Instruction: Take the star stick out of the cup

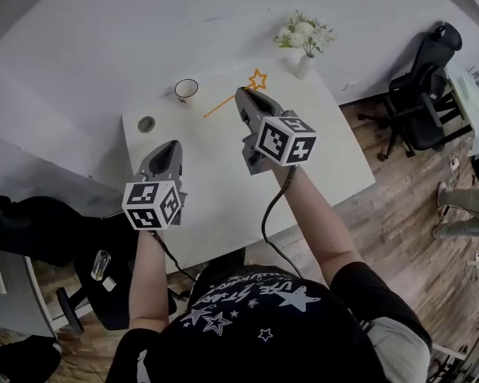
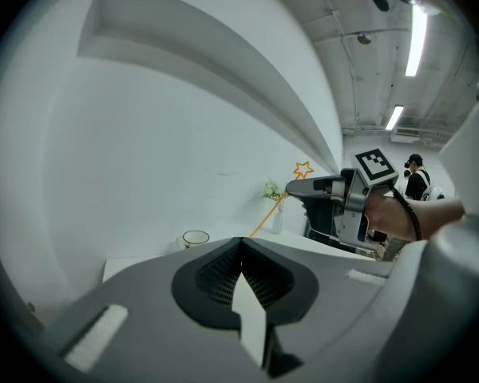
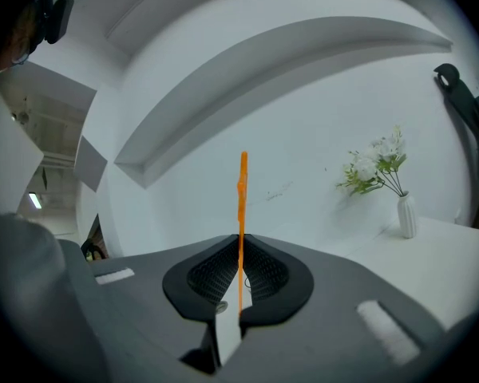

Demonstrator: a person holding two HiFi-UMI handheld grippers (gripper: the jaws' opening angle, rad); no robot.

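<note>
My right gripper (image 1: pixel 243 94) pinches the star stick (image 1: pixel 222 105) clear of the cup (image 1: pixel 186 89), left gripper (image 1: pixel 169 146) pressed together empty: removal looks done.

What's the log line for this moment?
right gripper: shut on star stick | star stick: clear of cup | left gripper: shut, empty

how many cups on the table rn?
1. A white cup stands by the table's far edge, left of the star stick, which is held clear of it in the right tool. None seems hidden.
</note>
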